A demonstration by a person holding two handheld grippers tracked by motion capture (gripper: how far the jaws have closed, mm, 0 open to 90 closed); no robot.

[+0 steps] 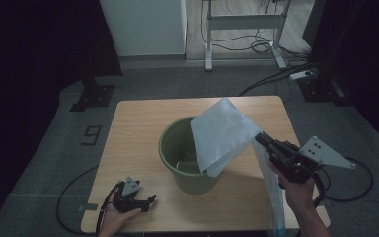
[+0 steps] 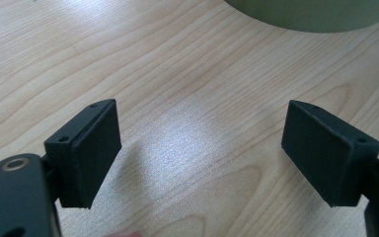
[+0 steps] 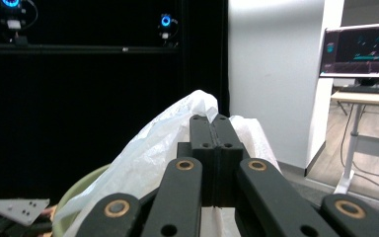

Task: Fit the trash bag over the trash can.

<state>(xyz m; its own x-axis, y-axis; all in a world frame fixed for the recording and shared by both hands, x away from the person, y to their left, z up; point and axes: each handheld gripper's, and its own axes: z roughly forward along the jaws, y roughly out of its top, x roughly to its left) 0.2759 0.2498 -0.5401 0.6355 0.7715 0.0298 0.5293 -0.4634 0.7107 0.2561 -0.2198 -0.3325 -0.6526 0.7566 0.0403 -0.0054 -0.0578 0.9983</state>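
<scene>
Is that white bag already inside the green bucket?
Partly: the white bag drapes over the green bucket rim, one edge pinched in the right tongs.

1. The bucket [image 1: 186,157] stands on the table [image 1: 133,128], near its middle, slightly toward the person's edge.
2. The plastic bag [image 1: 224,133] hangs over the bucket's right rim, one part draped into the bucket, another trailing down to the table's near right edge.
3. The right gripper [image 1: 262,139] is right of the bucket, above the table, its jaws pressed together on the bag's edge.
4. The left gripper [image 1: 145,203] rests at the table's near left, before and left of the bucket, its jaws spread over bare tabletop.
5. A desk frame [image 1: 244,29] stands on the floor behind the table.
</scene>
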